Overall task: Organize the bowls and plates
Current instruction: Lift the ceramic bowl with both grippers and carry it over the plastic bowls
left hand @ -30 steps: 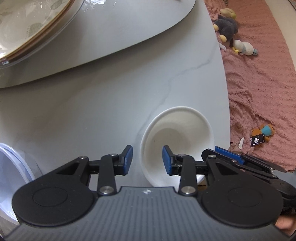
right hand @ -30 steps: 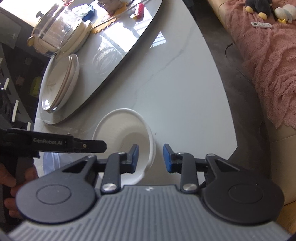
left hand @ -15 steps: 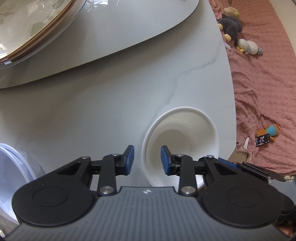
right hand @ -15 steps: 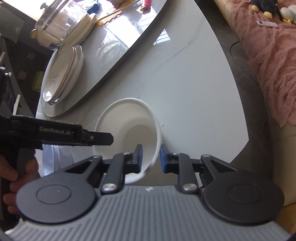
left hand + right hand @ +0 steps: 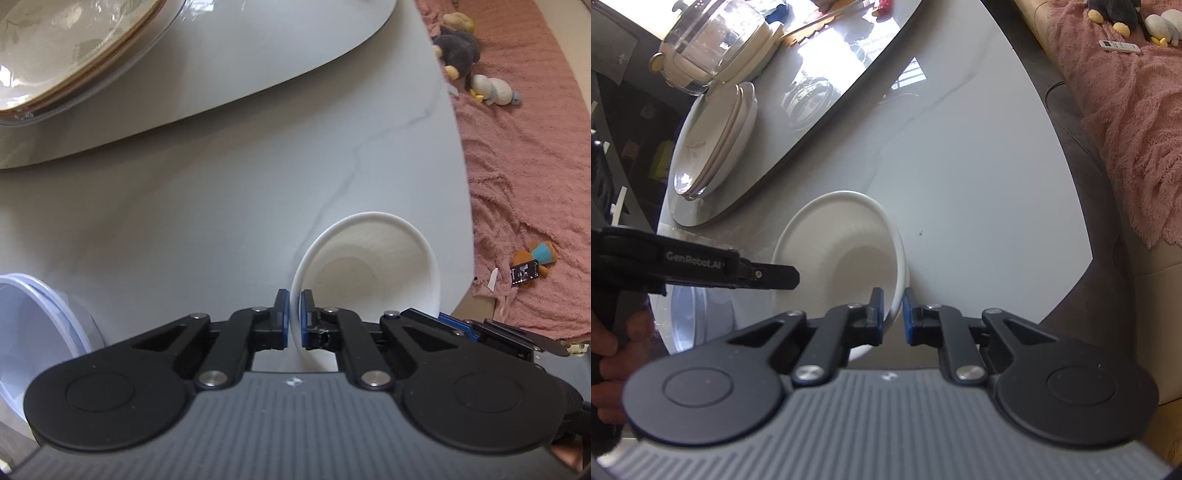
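Observation:
A white bowl (image 5: 369, 273) rests on the grey marble table (image 5: 221, 221) near its right edge. My left gripper (image 5: 294, 299) has its jaws closing tight on the bowl's near-left rim, one blue pad inside and one outside. In the right wrist view the same bowl (image 5: 842, 251) has its near-right rim pinched by my right gripper (image 5: 893, 299), its jaws likewise closing on it. The left gripper's black finger (image 5: 768, 275) reaches in over the bowl's left side. The right tool's blue and black tip (image 5: 461, 326) shows at the bowl's right.
A stack of plates (image 5: 55, 55) lies on the raised turntable (image 5: 240, 74) beyond the bowl, beside a glass-lidded pot (image 5: 716, 40). A pale blue-rimmed bowl (image 5: 33, 325) sits at near left. A pink blanket (image 5: 517, 166) with plush toys lies past the table edge.
Both grippers' jaws have come together from open around the bowl's rim to pinching it. The hands and the bowl have barely shifted.

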Tool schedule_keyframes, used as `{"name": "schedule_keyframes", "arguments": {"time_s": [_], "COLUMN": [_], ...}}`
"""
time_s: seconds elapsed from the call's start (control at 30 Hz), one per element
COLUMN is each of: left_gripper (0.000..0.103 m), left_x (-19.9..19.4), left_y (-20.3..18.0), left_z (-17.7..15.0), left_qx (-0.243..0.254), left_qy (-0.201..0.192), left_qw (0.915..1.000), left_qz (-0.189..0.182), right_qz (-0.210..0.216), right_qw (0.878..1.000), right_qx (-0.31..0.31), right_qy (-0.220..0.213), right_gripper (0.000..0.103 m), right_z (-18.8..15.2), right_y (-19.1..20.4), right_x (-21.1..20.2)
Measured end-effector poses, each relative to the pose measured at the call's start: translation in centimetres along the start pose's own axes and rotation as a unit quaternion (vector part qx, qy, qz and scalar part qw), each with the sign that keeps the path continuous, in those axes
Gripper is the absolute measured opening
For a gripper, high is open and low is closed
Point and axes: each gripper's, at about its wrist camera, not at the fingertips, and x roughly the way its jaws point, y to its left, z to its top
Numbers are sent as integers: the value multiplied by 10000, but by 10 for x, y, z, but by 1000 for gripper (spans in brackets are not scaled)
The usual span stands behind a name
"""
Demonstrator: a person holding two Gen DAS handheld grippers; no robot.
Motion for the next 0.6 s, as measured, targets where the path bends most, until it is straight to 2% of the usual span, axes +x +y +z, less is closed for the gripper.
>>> {"name": "schedule_keyframes", "arguments": {"time_s": [0.27, 0.6], "left_gripper": [6, 6], "left_x": [-34, -57], "left_y": [6, 34], "left_z": [-10, -14], "left_qx": [140, 104], "left_qy": [-268, -337], "left_qw": [9994, 9975], "left_qz": [-182, -620], "right_qz": [98, -76], "right_qw": [9999, 9999], "right_qx": [20, -6], "right_qy": [-80, -153], "right_gripper": [13, 14], "right_z": [-6, -9], "right_y": [16, 42], "right_x": [-21, -26]}}
